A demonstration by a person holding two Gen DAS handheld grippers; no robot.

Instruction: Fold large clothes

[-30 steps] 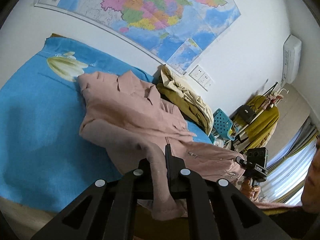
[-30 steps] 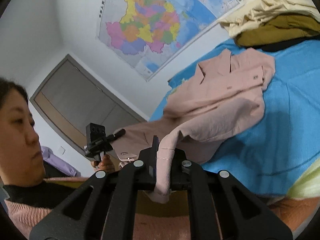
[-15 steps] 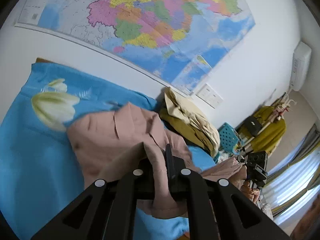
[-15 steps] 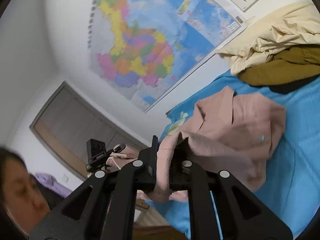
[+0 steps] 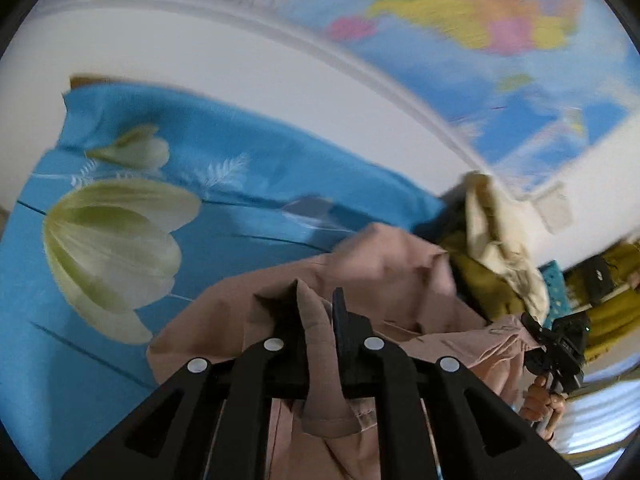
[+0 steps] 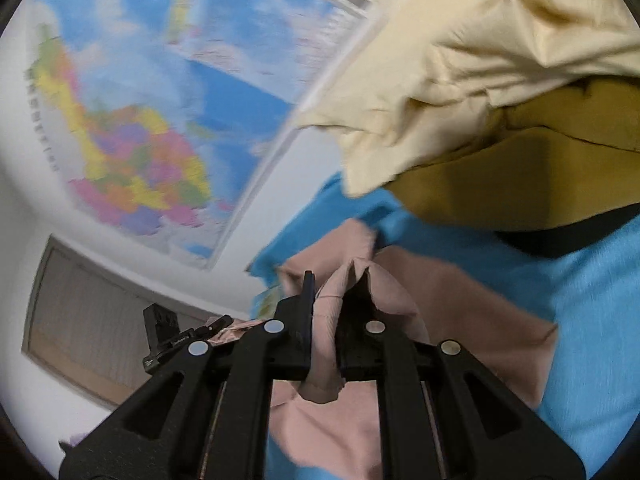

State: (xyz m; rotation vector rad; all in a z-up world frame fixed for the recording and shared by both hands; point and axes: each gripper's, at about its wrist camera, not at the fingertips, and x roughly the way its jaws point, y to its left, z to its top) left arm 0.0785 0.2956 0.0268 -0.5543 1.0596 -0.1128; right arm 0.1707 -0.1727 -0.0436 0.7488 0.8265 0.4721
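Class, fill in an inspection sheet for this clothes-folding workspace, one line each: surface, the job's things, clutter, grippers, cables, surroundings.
Surface: blue bedspread printed with pale tulips.
Job's things: pink coat lying on the bedspread, bunched, its lower part lifted.
Clutter: pile of cream and mustard clothes on the bedspread beyond the coat, by the wall.
Grippers: left gripper and right gripper each have a fold of the pink coat between the fingers; both sets of jaws are opening slightly, with cloth still pinched.
Cables: nothing seen.
Surroundings: wall map above the bed, wall socket, and mustard garments on a rack at the right edge of the left wrist view.
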